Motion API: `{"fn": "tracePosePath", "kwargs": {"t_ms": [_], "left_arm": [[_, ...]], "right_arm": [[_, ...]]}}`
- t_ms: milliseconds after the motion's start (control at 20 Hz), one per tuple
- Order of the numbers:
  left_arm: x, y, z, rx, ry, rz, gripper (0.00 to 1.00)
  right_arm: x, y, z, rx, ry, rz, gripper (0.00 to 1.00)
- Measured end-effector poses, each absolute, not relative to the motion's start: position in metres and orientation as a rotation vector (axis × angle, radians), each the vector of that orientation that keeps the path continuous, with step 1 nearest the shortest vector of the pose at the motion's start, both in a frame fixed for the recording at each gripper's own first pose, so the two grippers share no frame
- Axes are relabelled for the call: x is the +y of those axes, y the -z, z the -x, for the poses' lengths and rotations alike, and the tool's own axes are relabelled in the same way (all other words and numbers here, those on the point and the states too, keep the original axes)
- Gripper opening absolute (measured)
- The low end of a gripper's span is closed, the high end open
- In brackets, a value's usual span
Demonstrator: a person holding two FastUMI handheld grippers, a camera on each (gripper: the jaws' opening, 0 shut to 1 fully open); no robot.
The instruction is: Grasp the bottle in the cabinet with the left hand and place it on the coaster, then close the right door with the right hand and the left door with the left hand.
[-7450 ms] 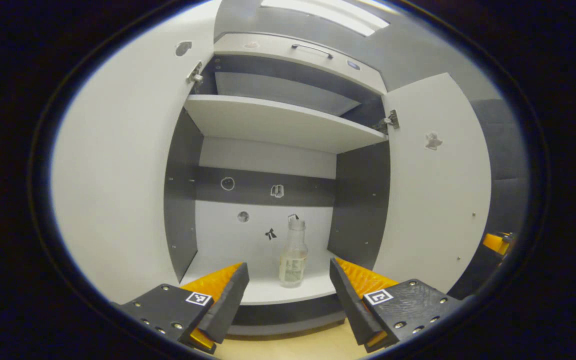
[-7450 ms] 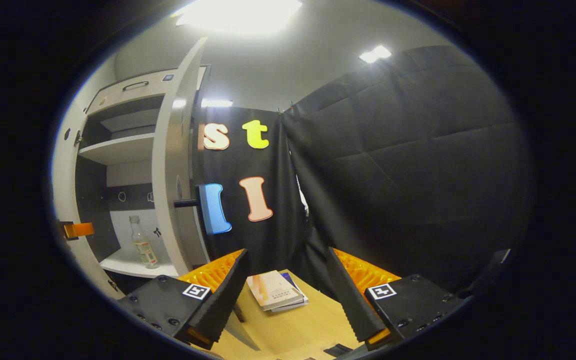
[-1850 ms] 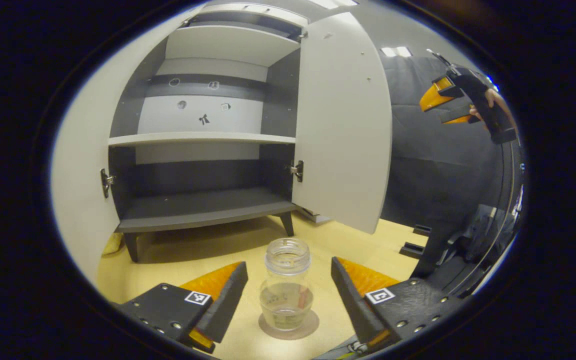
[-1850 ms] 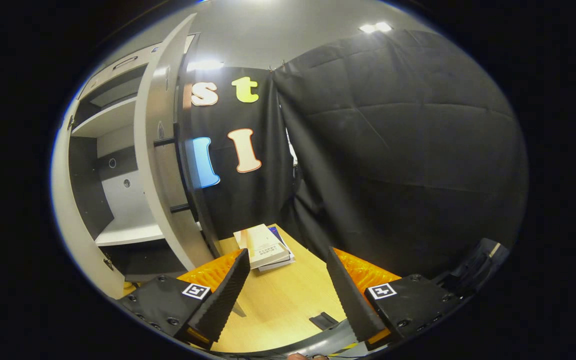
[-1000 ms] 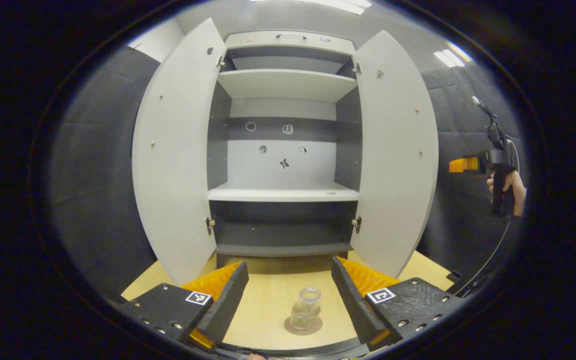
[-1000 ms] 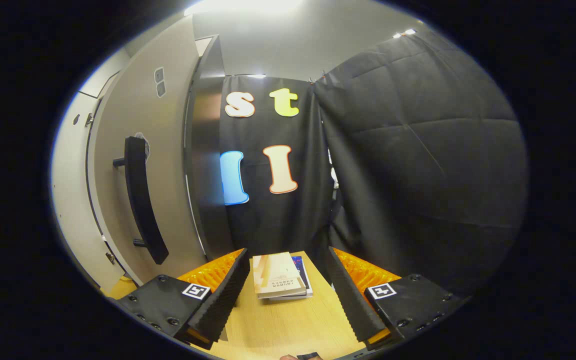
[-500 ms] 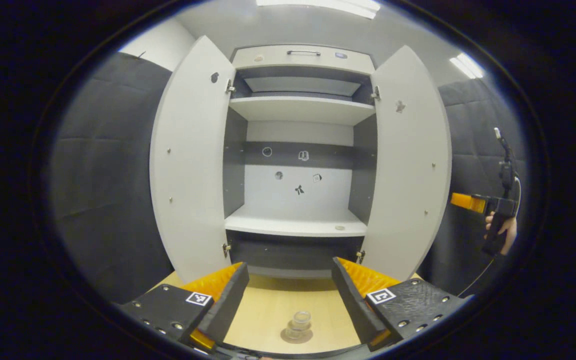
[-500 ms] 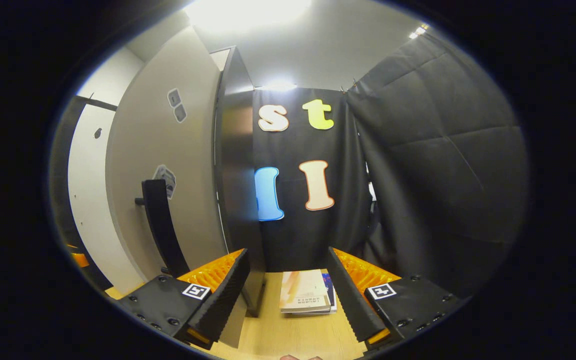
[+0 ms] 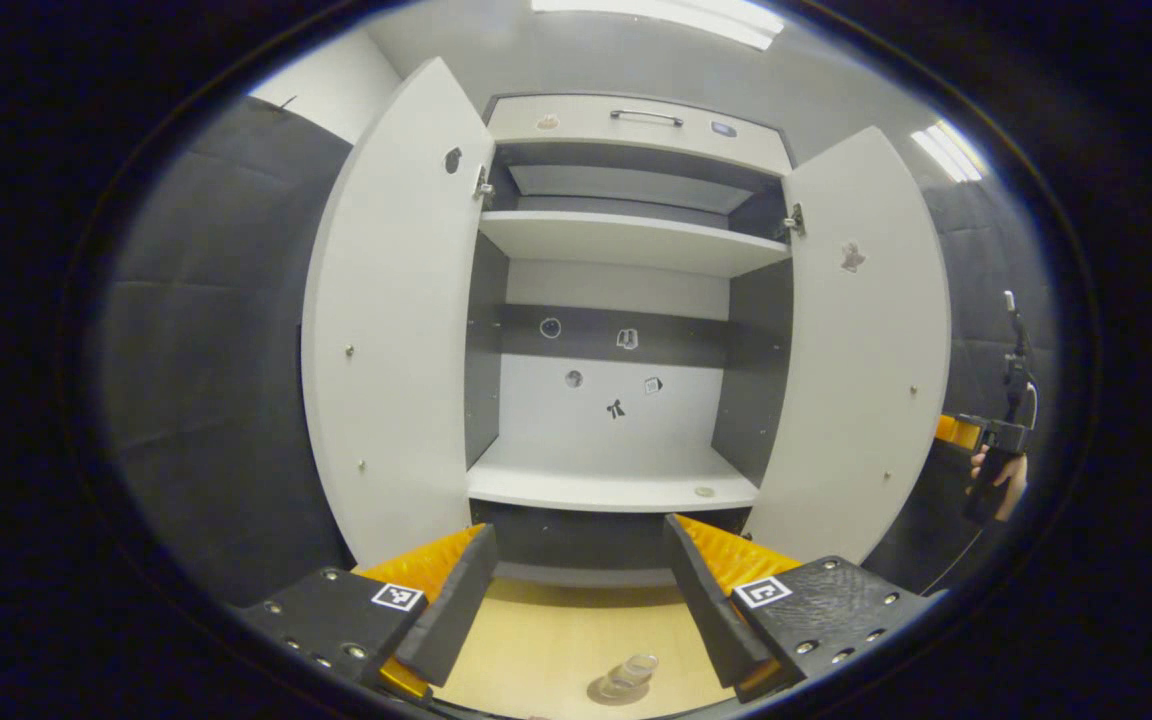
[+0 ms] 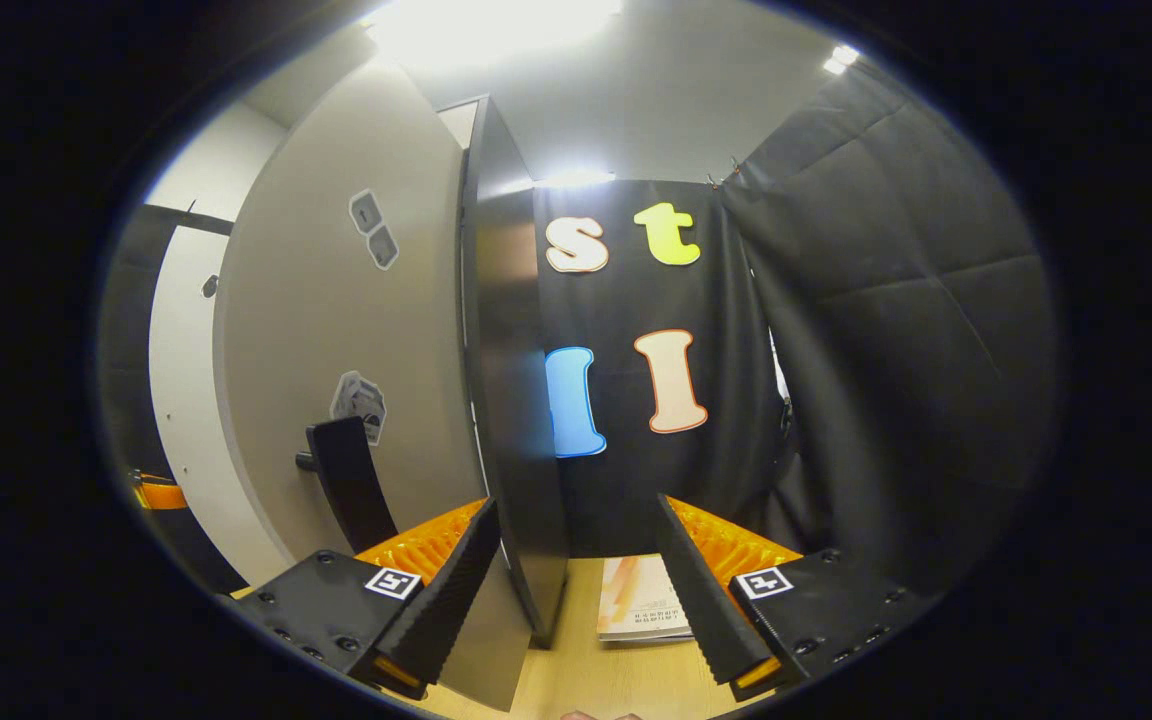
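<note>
In the left gripper view, the left door point(image 9: 391, 330) of the cabinet point(image 9: 636, 125) stands swung wide open at the left. Right of it are the cabinet's shelves, with a few small stickers on the back panel. The left tool point(image 9: 576, 585) shows at the bottom with its fingers spread well apart and nothing between them. Just below the gap between those fingers, close to the lower edge, the clear bottle point(image 9: 628, 677) stands on the round coaster point(image 9: 608, 692) on the wooden table point(image 9: 556, 640), free of both fingers. Farther right hangs the open right door point(image 9: 856, 360), and past its outer edge the right tool point(image 9: 958, 428) is partly visible, held by a hand point(image 9: 998, 478).

In the right gripper view, the left tool point(image 10: 158, 494) peeks in at the far left edge. Right of it is the outer face of the right door point(image 10: 346, 370) with its dark handle point(image 10: 351, 493). The right tool point(image 10: 576, 585) has its fingers wide apart, and the door's edge runs down into the gap near the left finger point(image 10: 441, 590); whether it touches cannot be told. A book point(image 10: 641, 610) lies on the table point(image 10: 586, 680) between the fingers.
</note>
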State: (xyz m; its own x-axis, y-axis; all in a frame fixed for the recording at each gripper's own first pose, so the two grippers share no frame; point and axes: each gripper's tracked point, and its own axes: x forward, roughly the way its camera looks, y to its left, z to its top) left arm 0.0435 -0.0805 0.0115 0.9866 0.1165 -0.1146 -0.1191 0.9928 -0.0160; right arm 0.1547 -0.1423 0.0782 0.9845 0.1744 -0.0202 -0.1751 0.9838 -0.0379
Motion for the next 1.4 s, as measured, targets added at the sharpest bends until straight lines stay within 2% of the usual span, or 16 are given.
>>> {"fn": "tracePosePath", "kwargs": {"t_ms": [250,350,450,500,600,650,1100,1150,1400], "left_arm": [[-0.062,-0.010,-0.051,0.113,-0.110,0.021,0.96],[-0.057,-0.011,-0.051,0.103,-0.106,0.053,0.99],[-0.048,-0.008,-0.049,0.102,-0.112,0.073,0.96],[-0.043,-0.007,-0.048,0.105,-0.121,0.076,0.96],[-0.034,-0.006,-0.045,0.104,-0.134,0.074,0.98],[-0.030,-0.006,-0.044,0.106,-0.139,0.075,0.96],[-0.013,0.007,-0.028,0.124,-0.132,0.093,0.96],[-0.011,0.007,-0.026,0.123,-0.129,0.095,0.96],[0.002,0.006,-0.013,0.104,-0.119,0.098,0.98]], "right_arm": [[-0.130,-0.079,-0.147,0.019,-0.168,0.071,0.98],[-0.123,-0.086,-0.138,-0.004,-0.155,0.079,0.98],[-0.118,-0.091,-0.131,-0.018,-0.135,0.117,0.96],[-0.115,-0.094,-0.130,-0.030,-0.128,0.141,0.91],[-0.109,-0.102,-0.128,-0.044,-0.124,0.147,0.91],[-0.107,-0.101,-0.126,-0.038,-0.123,0.136,0.95],[-0.057,-0.094,-0.121,-0.020,-0.165,0.106,0.95],[-0.049,-0.093,-0.121,-0.021,-0.170,0.106,0.92],[-0.010,-0.084,-0.129,-0.013,-0.196,0.061,0.95]]}}
